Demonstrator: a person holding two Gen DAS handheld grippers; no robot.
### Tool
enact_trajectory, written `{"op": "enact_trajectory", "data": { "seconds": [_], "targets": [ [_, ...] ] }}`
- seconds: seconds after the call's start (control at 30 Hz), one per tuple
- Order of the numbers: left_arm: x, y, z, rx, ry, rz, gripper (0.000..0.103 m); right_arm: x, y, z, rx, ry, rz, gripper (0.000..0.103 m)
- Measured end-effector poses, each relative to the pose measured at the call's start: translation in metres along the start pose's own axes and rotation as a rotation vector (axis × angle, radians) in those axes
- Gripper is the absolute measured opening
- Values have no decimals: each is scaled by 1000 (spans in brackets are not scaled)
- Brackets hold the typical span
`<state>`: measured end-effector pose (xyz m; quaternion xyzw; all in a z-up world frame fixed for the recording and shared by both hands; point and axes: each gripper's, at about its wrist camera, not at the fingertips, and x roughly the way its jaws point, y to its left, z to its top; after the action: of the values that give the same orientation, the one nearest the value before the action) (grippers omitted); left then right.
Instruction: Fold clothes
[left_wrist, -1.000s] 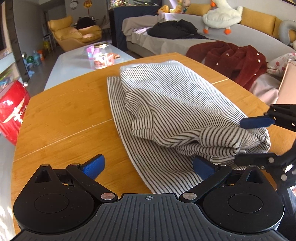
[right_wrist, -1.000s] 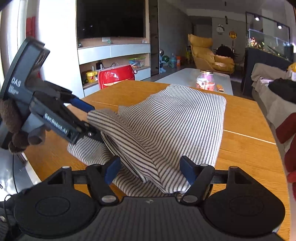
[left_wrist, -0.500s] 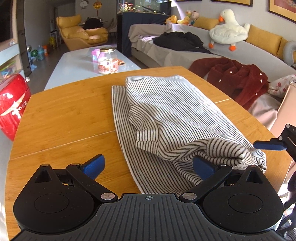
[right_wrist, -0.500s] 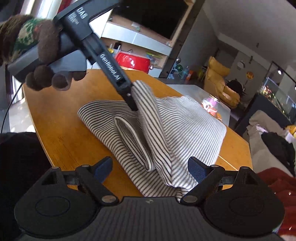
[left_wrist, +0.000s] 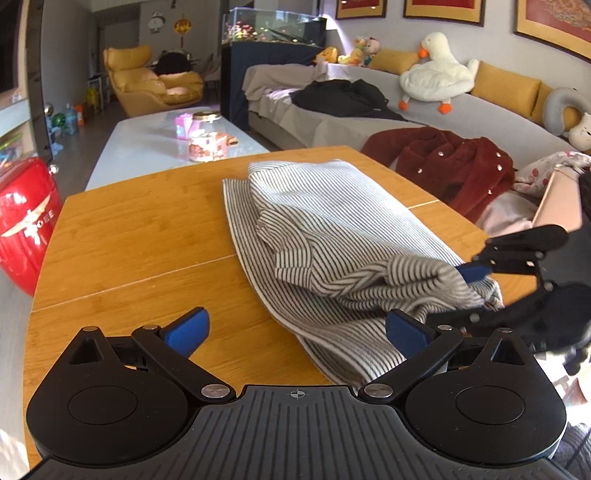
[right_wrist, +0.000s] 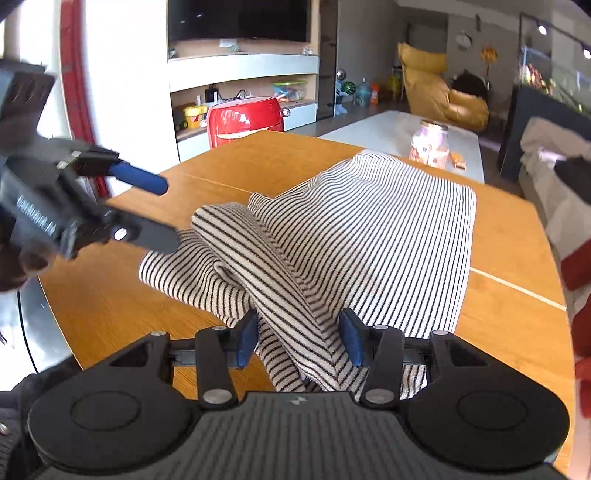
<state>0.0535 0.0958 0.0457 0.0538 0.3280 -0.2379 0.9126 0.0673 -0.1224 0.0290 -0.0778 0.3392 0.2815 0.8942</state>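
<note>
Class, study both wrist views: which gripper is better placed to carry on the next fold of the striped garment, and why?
Probably the right gripper: its blue pads already bracket a raised fold of the black-and-white striped knit garment. The left gripper stands wide open over the bare wooden table, holding nothing.

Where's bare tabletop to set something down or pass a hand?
Free: the wide wood strip of the table left of the striped garment, back to the far edge; a narrower strip on its right side. Crowded: the near corner, where the right gripper grips the fabric and the left gripper hangs open.
</note>
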Motion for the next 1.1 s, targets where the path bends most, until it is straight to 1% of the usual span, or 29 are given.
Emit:
{"op": "enact_trajectory", "data": {
  "seconds": [0.07,0.13,0.23,0.3,0.33,0.37,0.4,0.43,0.47,0.53,0.6,0.63,0.67,0.7,0.73,0.77,0.9,0.93,1.0,1.1],
  "targets": [
    [-4,-2,-9,38,8,-19,103,-1,-6,0,26,6,16,47],
    [0,-6,-19,76,34,-24,103,-1,-8,-1,21,10,17,47],
    [18,-16,-28,130,92,10,103,-3,-7,-6,-11,9,10,48],
    [29,-20,-28,152,101,48,103,-5,0,-8,-57,-1,-11,49],
    [32,-20,-25,145,92,60,103,-9,7,-11,-97,-11,-29,53],
    [35,-20,-23,138,83,73,103,-12,14,-13,-139,-21,-48,61],
    [36,-19,-19,123,70,85,103,-14,22,-16,-187,-32,-71,66],
    [36,-17,-15,96,57,83,103,-15,31,-20,-244,-42,-100,74],
    [35,-13,-10,65,46,73,103,-15,38,-25,-304,-49,-134,77],
    [33,-6,0,3,24,52,103,-13,52,-34,-417,-63,-203,77],
    [28,0,2,-29,9,34,103,-5,60,-39,-498,-78,-268,76],
    [24,3,3,-43,2,24,103,1,64,-41,-540,-88,-307,74],
    [21,6,3,-56,-5,15,103,8,66,-42,-581,-94,-341,60],
    [18,9,4,-69,-12,6,103,16,66,-41,-616,-88,-358,50],
    [15,12,5,-82,-19,-3,103,21,64,-39,-632,-78,-360,36],
    [12,15,5,-95,-26,-13,103,23,61,-34,-621,-65,-347,31],
    [-1,26,8,-147,-53,-50,103,10,47,-15,-607,-47,-343,27],
    [0,26,11,-144,-60,-57,103,5,45,-12,-598,-39,-336,27],
    [5,24,20,-118,-72,-71,103,-4,47,-10,-597,-7,-300,26],
    [12,21,35,-78,-91,-91,103,-18,57,-12,-609,54,-221,26]
  ]
}}
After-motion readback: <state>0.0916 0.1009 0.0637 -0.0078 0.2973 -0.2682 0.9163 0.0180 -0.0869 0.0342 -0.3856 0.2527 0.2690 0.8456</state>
